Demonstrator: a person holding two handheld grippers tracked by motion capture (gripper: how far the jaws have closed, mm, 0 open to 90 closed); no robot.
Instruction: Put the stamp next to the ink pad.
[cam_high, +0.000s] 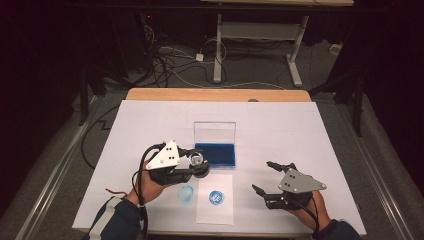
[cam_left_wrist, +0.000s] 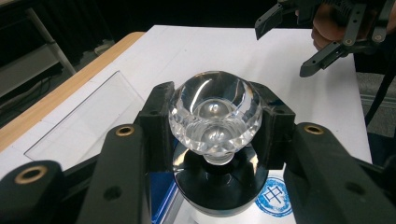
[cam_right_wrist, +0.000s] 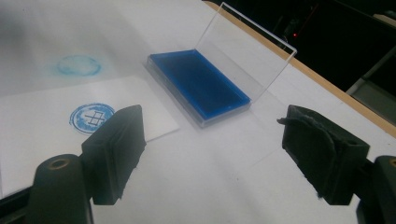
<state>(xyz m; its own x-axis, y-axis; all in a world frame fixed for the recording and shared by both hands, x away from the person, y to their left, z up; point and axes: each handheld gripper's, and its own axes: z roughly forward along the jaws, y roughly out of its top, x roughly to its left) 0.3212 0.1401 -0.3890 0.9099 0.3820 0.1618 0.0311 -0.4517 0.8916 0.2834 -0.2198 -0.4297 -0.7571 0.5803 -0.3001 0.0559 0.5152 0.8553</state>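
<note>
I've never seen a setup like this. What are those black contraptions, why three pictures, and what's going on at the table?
A person holds a hand-operated claw in each hand. One camera looks down from above; one rides on each claw. The left claw is shut on a clear-handled stamp with a black base. The right claw is open and holds nothing. On the white table lie an open blue ink pad with its clear lid up, and a paper sheet bearing a round blue stamp print. A fainter print marks the table beside it.

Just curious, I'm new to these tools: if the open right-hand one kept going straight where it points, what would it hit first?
Probably the blue ink pad in its clear open case, lying ahead of the right gripper; bare table comes first. Depth is hard to judge.
</note>
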